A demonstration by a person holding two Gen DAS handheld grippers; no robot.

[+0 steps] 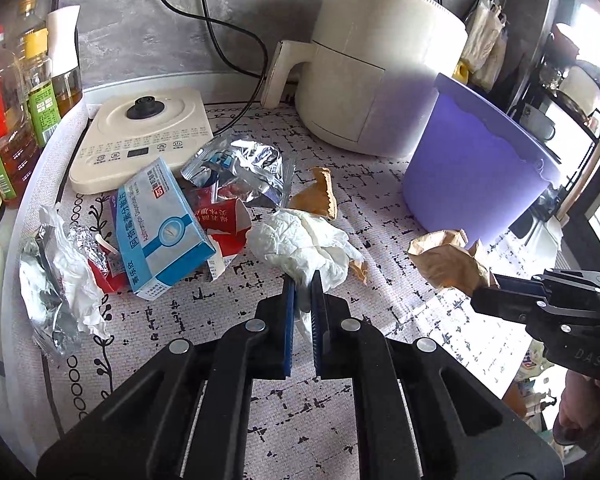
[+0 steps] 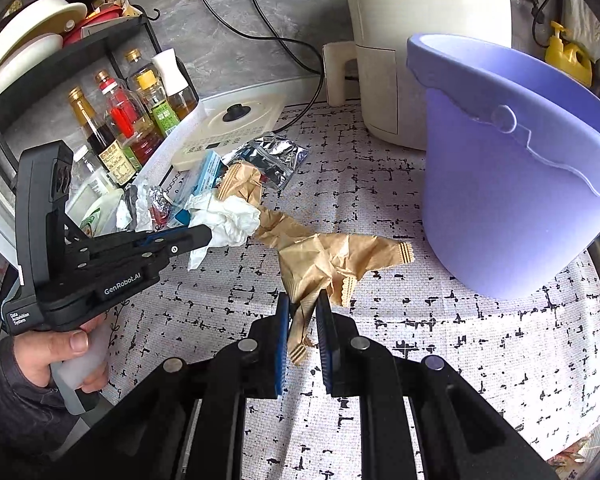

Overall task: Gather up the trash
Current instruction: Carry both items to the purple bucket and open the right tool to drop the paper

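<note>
Gripping one piece of rubbish apiece, both tools stood over the patterned desk (image 2: 440, 344) with the purple bucket (image 2: 512, 184) within easy reach at the right. The left gripper (image 1: 302, 280) had its jaws closed on the near edge of the crumpled white tissue (image 1: 304, 246); the bulk of the wad lay beyond the fingertips, touching the desk. A pinch on a trailing edge was evidently chosen because the wad was too loose and bulky to span whole. The right gripper (image 2: 303, 304) had its jaws clamped on a twisted tail of the brown paper wrapper (image 2: 332, 258), with the crinkled body fanned out ahead of the jaws toward the bucket. In the left wrist view the same wrapper appeared bunched at the tip of the right tool, clear of the tissue.

The remaining rubbish lay heaped at the left side of the desk:
- a blue and white medicine box (image 1: 160, 232), tilted against a red carton (image 1: 224, 224);
- a silver foil pouch (image 1: 244, 168) just behind them;
- crumpled foil and paper (image 1: 60, 280) at the desk's edge.

The bucket stood upright beside the cream air fryer (image 1: 380, 68), its mouth open. It was judged to be the collection point, so each held item needed lifting clear and carrying over the rim. Light paper could slip from an edge grip.
</note>
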